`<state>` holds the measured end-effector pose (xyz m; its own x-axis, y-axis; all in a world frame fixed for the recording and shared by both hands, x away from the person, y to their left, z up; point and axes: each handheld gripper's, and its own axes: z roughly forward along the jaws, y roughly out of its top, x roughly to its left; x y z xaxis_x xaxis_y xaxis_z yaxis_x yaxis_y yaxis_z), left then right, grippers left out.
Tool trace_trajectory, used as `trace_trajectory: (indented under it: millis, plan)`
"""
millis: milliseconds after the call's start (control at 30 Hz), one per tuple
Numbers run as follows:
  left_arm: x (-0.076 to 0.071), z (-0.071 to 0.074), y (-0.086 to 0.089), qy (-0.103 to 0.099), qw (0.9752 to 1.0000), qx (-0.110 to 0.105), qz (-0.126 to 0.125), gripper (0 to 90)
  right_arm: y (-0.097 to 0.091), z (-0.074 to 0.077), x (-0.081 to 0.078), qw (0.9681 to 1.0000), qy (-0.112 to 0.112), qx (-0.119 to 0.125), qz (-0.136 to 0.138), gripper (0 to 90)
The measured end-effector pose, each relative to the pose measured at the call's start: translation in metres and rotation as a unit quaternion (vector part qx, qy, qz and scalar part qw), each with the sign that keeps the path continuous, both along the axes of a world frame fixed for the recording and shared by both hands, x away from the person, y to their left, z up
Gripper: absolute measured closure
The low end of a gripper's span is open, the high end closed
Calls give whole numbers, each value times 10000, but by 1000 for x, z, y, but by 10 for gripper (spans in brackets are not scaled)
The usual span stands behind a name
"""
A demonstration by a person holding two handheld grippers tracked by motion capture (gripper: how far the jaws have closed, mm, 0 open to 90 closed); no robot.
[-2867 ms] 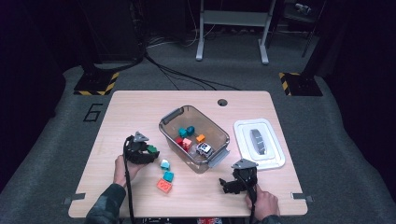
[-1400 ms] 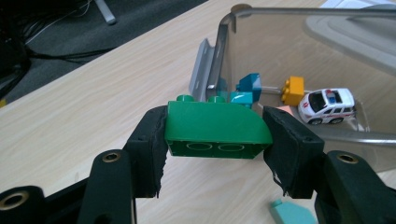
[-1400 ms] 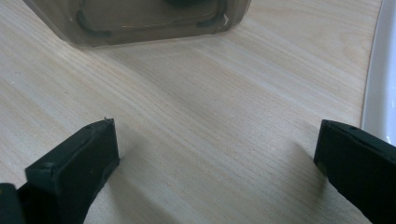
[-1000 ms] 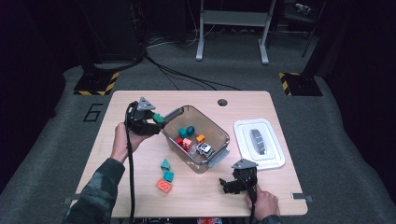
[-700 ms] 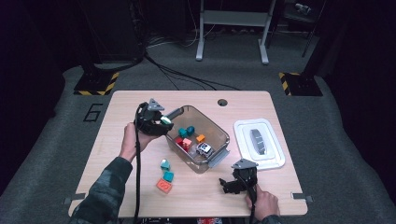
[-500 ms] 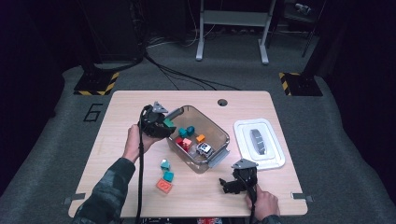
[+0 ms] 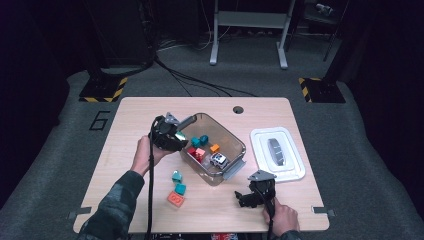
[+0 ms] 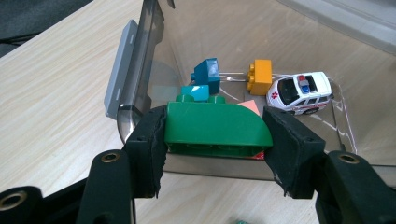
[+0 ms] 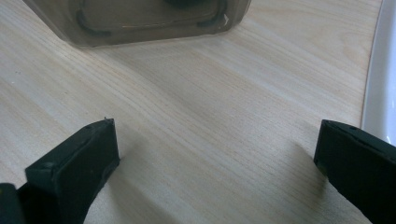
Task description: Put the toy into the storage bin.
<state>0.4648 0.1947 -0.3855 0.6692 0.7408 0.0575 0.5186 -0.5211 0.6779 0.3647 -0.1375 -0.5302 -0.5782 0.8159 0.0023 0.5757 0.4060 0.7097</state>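
Note:
My left gripper (image 8: 212, 130) is shut on a green rounded brick (image 8: 215, 128), held over the near rim of a clear plastic bin (image 8: 140, 60). In the high view this left gripper (image 7: 177, 134) hangs at the bin's (image 7: 232, 170) left end. Inside the bin lie a teal block (image 8: 208, 72), an orange block (image 8: 260, 74), a pink piece (image 8: 252, 106) and a white toy ambulance (image 8: 301, 91). My right gripper (image 7: 245, 197) rests low on the table near the front edge, its jaws wide apart over bare wood (image 9: 215, 140) with nothing between them.
Two teal blocks (image 7: 177, 176) (image 7: 180, 188) and an orange-red brick (image 7: 175, 199) lie on the table in front of the bin. A white bin lid (image 7: 277, 152) lies to the right. A round cable hole (image 7: 238, 109) sits at the table's far edge.
My left gripper has carried the green brick from the table's left side rightward and down to the bin's left end. The right gripper has stayed put.

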Motion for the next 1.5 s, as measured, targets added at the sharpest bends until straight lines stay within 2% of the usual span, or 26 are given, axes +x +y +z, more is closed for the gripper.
trace_trajectory:
  millis: [100, 133, 233, 400, 500, 633, 800, 900, 1000, 1067, 1100, 1133, 1167, 1200, 1300, 1333, 1433, 1500]
  plan:
    - [-2, 2, 2, -16, 10000, 25, -34, 405, 0, 0, 0, 10000, 1, 4, -4, 0]
    - [-4, 3, 2, -39, 10000, -6, -24, 345, 0, 0, 0, 10000, 0, -1, 0, 0]
    - [-12, 9, 7, -137, 9999, -42, -38, 282, 0, 0, 0, 10000, 0, 4, -3, 0]
    - [-27, 13, 20, -274, 9995, -148, 70, 188, 0, 0, 0, 10000, 1, 6, -4, 0]
    - [-34, 10, 26, -276, 9993, -187, 156, 153, 0, 0, 0, 10000, 1, 5, -4, 0]
    - [-42, 2, 38, -297, 9990, -231, 258, 144, 0, 0, 0, 10000, 2, 6, -4, 0]
    - [-49, -15, 53, -109, 9990, -247, 359, 118, 1, 0, 0, 10000, 8, 33, -31, 0]
    - [-52, -25, 56, -36, 9988, -276, 396, 104, 0, 0, 0, 10000, -1, -1, 3, 0]
    - [-57, -39, 55, 22, 9984, -286, 477, 94, 0, 0, 0, 10000, 0, 5, -3, 0]
    - [-59, -48, 52, 90, 9987, -198, 451, 87, 0, 0, 0, 10000, 2, 8, -7, 0]
    - [-59, -48, 52, 90, 9987, -198, 451, 83, 0, 0, 0, 10000, 1, 3, -2, 0]
    - [-60, -59, 49, 189, 9985, -257, 452, 78, 0, 0, 0, 10000, 5, 21, -21, 0]
    - [-61, -63, 47, 215, 9985, -224, 451, 73, 0, 0, 0, 10000, -1, -1, 1, 0]
    - [-61, -65, 46, 217, 9987, -165, 442, 70, 1, 0, 0, 10000, 7, 34, -32, 0]
    - [-61, -74, 42, 291, 9985, -167, 423, 51, 0, 0, 0, 10000, 0, 5, -2, 0]
    - [-61, -78, 40, 321, 9981, -259, 453, 47, 0, 0, 0, 10000, 1, 3, -1, 0]
    - [-61, -83, 36, 329, 9981, -266, 454, 35, 0, 0, 0, 10000, 1, 4, -4, 0]
    - [-61, -90, 32, 421, 9978, -283, 435, 33, 0, 0, 0, 10000, 1, 1, -1, 0]
